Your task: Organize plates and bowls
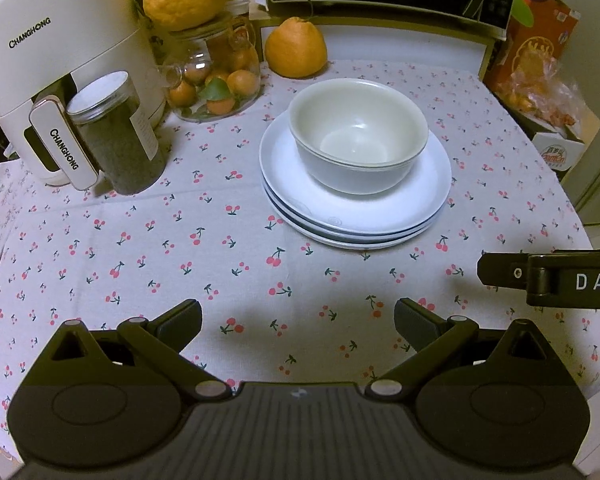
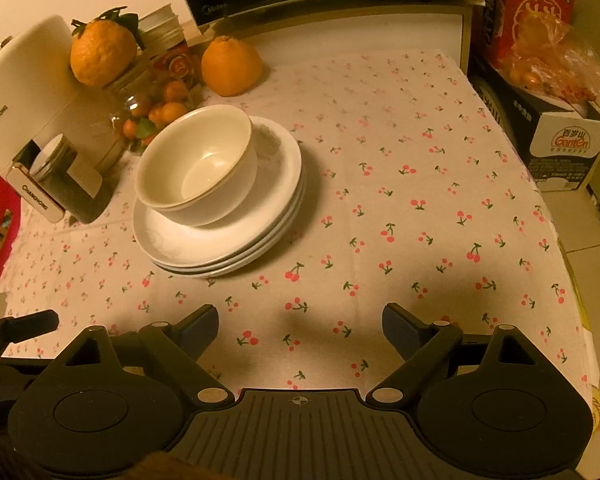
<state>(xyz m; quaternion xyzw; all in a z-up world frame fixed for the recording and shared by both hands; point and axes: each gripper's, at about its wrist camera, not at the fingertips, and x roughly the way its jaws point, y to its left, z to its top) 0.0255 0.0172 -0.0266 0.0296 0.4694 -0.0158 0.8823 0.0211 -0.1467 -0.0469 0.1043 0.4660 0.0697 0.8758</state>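
Nested bowls (image 1: 358, 132) sit on a stack of plates (image 1: 356, 216) in the middle of the cherry-print tablecloth (image 1: 140, 248), right of a dark jar (image 1: 116, 132). Near the viewer, the left gripper (image 1: 298, 326) and right gripper (image 2: 300, 330) hover released, holding nothing.

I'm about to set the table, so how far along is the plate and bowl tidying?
Looks nearly done: the bowls sit nested on the stacked plates. Nothing is in hand; the left gripper and right gripper are open, over bare tablecloth. No loose dishes show.
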